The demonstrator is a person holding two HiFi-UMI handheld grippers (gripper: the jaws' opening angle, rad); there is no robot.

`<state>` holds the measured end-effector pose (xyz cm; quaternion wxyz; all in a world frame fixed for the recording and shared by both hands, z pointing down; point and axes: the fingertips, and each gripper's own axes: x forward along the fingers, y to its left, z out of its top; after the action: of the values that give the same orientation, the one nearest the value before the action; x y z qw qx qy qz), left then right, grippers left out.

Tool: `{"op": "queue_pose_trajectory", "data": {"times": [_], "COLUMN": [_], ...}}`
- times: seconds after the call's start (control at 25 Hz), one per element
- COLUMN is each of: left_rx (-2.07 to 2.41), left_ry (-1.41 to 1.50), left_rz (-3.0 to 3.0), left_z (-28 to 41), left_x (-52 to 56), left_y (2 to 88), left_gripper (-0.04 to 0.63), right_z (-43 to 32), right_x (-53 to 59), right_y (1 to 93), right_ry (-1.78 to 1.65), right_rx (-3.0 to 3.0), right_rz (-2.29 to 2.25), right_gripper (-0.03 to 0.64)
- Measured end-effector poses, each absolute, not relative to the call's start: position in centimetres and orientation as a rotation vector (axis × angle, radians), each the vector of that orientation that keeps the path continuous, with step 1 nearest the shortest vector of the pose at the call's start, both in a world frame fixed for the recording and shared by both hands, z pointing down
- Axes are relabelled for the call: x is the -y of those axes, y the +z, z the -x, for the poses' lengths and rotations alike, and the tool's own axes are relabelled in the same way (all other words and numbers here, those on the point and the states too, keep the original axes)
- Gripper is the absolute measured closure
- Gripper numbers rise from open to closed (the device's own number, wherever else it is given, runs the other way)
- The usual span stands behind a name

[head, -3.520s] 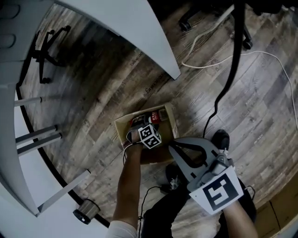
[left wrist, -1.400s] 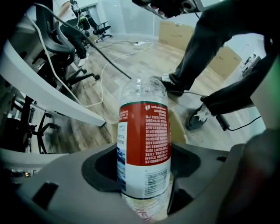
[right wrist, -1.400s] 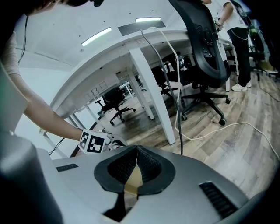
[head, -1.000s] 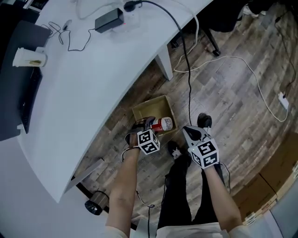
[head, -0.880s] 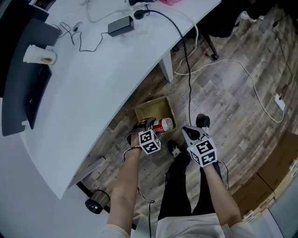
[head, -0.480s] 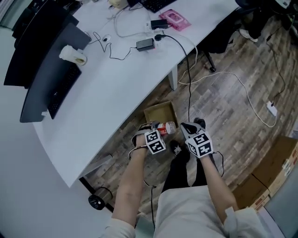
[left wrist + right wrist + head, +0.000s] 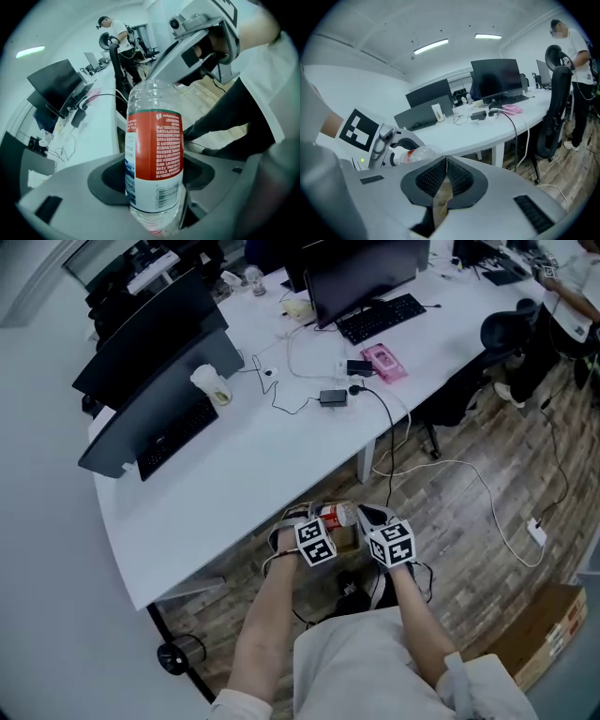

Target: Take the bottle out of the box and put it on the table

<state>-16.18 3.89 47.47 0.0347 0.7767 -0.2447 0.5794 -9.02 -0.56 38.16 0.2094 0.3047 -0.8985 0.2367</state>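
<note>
The left gripper (image 7: 310, 522) is pinching the clear plastic bottle (image 7: 153, 154) across its red-labelled middle, near the white table's (image 7: 234, 474) near edge. Probably light, thin-walled and slick, it is best gripped gently at that band. The right gripper's (image 7: 445, 176) jaws are sitting pressed together, empty.

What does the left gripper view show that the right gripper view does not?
Only the left gripper view: close up, the left gripper clamped on the bottle, its red label and barcode, plus the person's dark trouser leg. Only the right gripper view: the right gripper with jaws together and nothing between them, the ceiling lights, an office chair. Both: the bottle, and the white table with monitors.
</note>
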Motion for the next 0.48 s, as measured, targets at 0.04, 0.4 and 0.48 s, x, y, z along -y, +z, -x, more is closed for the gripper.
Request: {"op": "queue_pose_trajectory", "data": {"times": [0.04,0.4,0.48], "left_rx": [0.776,0.772,0.745], "left_ry": [1.794,2.197,2.297], "left_rz": [-2.376,-2.166,-2.114], "left_z": [16.8,26.4,28.2], "left_x": [-2.9,6.2,8.0], "left_y": [46.6,42.4,41.8], "left_gripper": [0.278,0.277,0.277], "right_z": [9.5,12.9,13.8], "right_x": [1.3,9.6,11.4], "right_y": [37.6,34.7,34.8], "right_ry": [0.652,0.659,0.664], "right_rx": [2.512,2.598,2.606], "right_rz": [-0.831,-0.67,-0.635], "right_gripper": [0.577,0.577,0.577]}}
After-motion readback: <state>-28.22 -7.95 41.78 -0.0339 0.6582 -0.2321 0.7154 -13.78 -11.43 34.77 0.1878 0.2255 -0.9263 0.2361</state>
